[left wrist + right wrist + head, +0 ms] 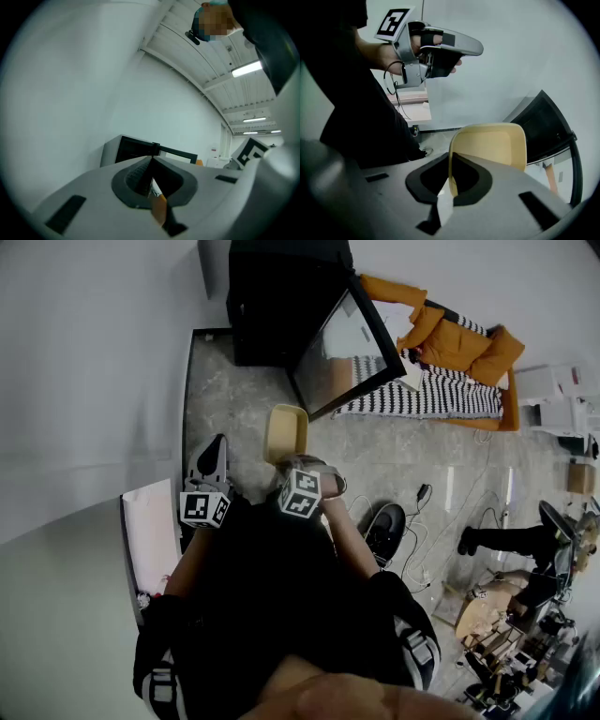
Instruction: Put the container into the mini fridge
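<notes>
Pale yellow, rounded-rectangular plastic container [286,430], clamped by its near rim in the right gripper [292,461] and carried in the air over the grey marbled floor [230,395]. In the right gripper view the two jaws are closed on the thin wall of the container [490,145], which rises edge-on from between them and spreads out beyond the tips of the right gripper [450,161], its open side facing the camera. Ahead of that gripper, and slightly to its right, stands the black mini fridge [281,306] with its glass door [342,348] swung wide; the container is outside the cabinet, just short of the door's lower corner. The same door [548,126] shows as a dark slanted panel to the right of the container in the right gripper view. To the left of the right gripper, and near it, the left gripper [217,444] is held at about the same height; its own view shows the jaws brought together at the tips of the left gripper [152,160] with nothing gripped, pointing towards the mini fridge [133,149] and a plain white wall [70,93]. Seen from the right gripper, the left gripper [440,44] is raised in a person's hand — its square-marker cube uppermost. Further right of both grippers, beyond the door, lies an orange sofa with a black-and-white striped cover [431,395].
</notes>
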`<control>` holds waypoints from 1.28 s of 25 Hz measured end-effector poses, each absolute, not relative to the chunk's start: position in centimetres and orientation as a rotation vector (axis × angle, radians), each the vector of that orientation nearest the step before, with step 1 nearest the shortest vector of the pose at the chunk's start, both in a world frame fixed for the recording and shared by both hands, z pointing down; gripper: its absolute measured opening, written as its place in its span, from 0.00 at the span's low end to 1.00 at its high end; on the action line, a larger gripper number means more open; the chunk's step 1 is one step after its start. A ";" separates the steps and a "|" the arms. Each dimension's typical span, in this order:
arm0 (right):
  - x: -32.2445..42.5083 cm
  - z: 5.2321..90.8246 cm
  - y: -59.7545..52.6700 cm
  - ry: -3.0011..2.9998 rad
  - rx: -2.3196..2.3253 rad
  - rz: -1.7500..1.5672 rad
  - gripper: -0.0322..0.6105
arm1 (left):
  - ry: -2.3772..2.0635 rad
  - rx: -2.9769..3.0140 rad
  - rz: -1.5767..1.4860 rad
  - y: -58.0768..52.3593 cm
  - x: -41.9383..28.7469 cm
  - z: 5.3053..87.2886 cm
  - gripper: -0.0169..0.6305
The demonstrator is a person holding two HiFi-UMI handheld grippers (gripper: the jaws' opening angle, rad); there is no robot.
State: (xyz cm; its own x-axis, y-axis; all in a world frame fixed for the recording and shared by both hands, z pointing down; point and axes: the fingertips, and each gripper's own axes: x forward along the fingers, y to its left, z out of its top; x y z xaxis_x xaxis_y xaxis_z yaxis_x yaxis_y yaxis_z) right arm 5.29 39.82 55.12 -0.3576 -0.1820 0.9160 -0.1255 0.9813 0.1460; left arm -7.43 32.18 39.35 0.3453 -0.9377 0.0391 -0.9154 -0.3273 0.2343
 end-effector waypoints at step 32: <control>0.4 54.1 40.5 -1.941 0.306 -0.002 0.06 | -1.618 2.450 -0.187 32.3 -12.4 38.3 0.03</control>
